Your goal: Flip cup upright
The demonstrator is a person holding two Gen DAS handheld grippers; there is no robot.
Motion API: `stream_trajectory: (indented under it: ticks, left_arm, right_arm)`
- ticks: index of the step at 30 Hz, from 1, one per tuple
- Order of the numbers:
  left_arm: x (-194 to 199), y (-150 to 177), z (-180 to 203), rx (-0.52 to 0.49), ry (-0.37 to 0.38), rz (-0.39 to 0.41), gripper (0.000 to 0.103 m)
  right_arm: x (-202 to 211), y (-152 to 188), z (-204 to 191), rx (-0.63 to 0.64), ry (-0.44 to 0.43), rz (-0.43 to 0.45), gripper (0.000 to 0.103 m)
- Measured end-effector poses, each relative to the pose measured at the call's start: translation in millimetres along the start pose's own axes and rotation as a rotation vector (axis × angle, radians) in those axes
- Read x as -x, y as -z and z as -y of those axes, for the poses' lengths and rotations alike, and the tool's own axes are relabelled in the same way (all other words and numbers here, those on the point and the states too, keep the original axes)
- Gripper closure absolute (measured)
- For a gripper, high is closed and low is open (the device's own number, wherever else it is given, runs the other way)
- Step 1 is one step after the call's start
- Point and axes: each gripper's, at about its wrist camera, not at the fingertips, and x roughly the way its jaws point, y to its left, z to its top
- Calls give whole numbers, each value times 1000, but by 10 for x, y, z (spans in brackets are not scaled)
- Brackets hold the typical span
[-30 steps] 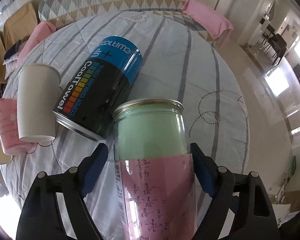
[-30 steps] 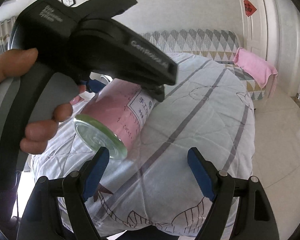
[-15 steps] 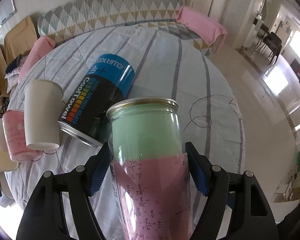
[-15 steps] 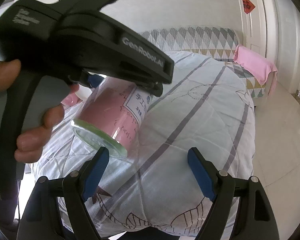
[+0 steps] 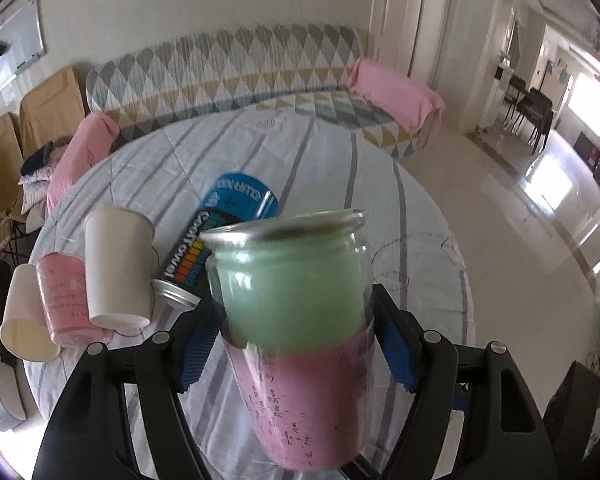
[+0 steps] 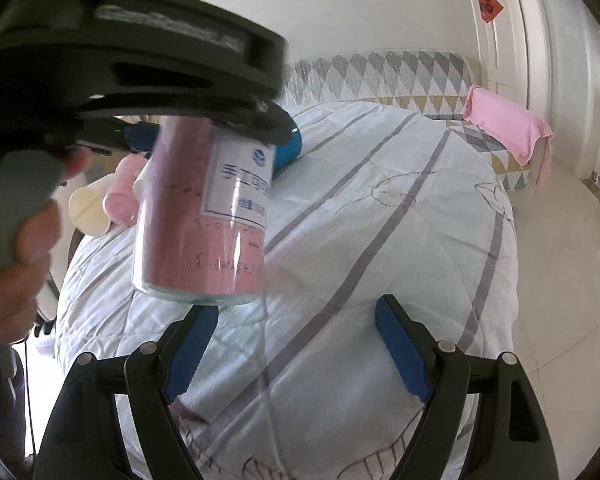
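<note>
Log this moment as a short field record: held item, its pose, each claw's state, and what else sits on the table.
held item: clear jar with pink paper wrap
holder: left claw, shut on the jar's sides
jar pose: near upright, base low over the striped cloth; contact unclear
right claw: open, empty
lying nearby: blue can, white paper cup, pink-wrapped cup, cream cup

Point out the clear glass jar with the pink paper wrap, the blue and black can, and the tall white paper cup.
Clear glass jar with pink paper wrap (image 5: 292,300), left wrist view, green upper body.
Blue and black can (image 5: 236,204), left wrist view, blue end.
Tall white paper cup (image 5: 118,268), left wrist view, side wall.
</note>
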Motion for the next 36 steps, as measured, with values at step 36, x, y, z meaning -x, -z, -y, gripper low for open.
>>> stream_trajectory:
  ticks: [36]
  left_arm:
    - [52,33,-97,-5,-24,109,31]
  right_arm:
    - [-343,-283,28,-10,-10,28,21]
